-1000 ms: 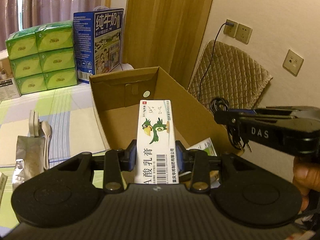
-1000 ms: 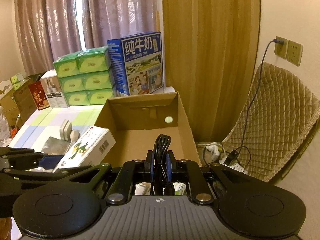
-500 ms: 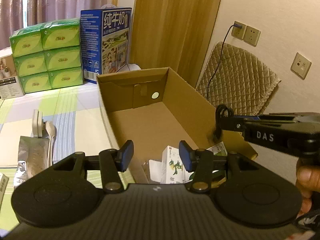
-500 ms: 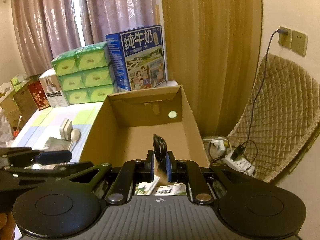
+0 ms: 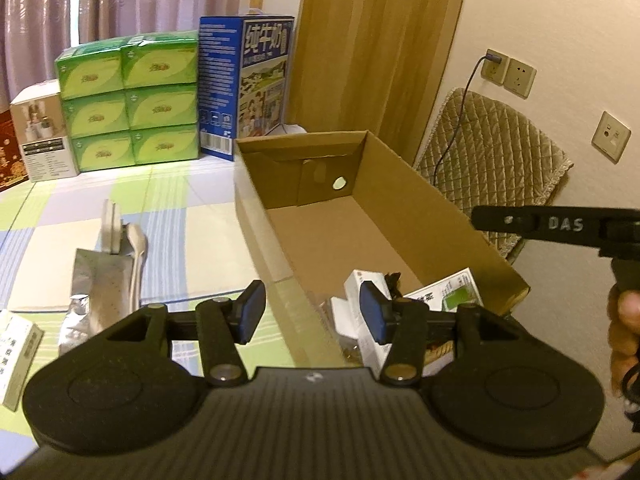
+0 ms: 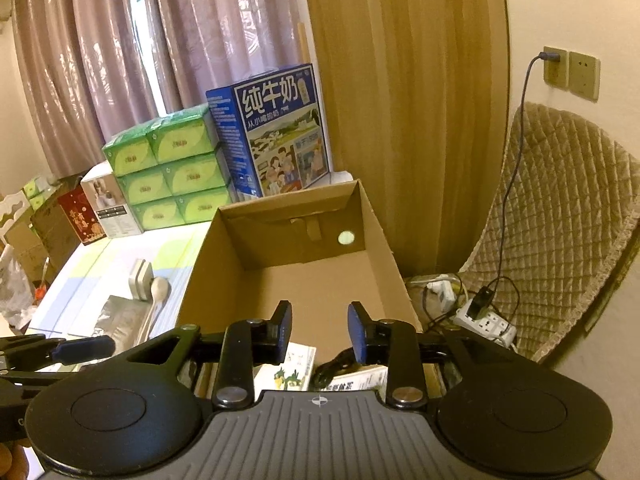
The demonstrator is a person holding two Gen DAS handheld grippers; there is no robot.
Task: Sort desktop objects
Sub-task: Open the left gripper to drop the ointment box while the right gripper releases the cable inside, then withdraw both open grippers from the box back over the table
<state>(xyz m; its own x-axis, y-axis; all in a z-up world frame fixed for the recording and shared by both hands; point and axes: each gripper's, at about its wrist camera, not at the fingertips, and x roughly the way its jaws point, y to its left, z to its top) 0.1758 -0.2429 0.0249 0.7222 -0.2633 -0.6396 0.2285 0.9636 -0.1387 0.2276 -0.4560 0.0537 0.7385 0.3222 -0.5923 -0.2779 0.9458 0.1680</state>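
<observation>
An open cardboard box [image 5: 440, 200] stands at the table's right side. At its near end lie white medicine boxes [image 5: 356, 292], one with a green bird [image 6: 288, 372], and a black cable [image 6: 332, 364]. My left gripper [image 5: 311, 312] hovers over the box's near left wall, its jaws opening with nothing between them. My right gripper [image 6: 320, 332] hangs above the cable, its jaws also opening and bare. Each gripper shows in the other's view: the right gripper [image 5: 492, 220] over the box's right wall, the left gripper [image 6: 80, 350] at the left edge.
On the checked tablecloth left of the box lie a silver foil pouch [image 5: 100, 280], a spoon [image 5: 136, 248], a white clip-like item [image 5: 112, 224] and a small white carton [image 5: 16, 344]. Green tissue packs [image 5: 132, 100] and a blue milk carton [image 5: 248, 80] stand behind.
The left gripper let go of the bird-printed medicine box, which now lies in the cardboard box, and shifted left. The right gripper released the black cable, which dropped into the box.
</observation>
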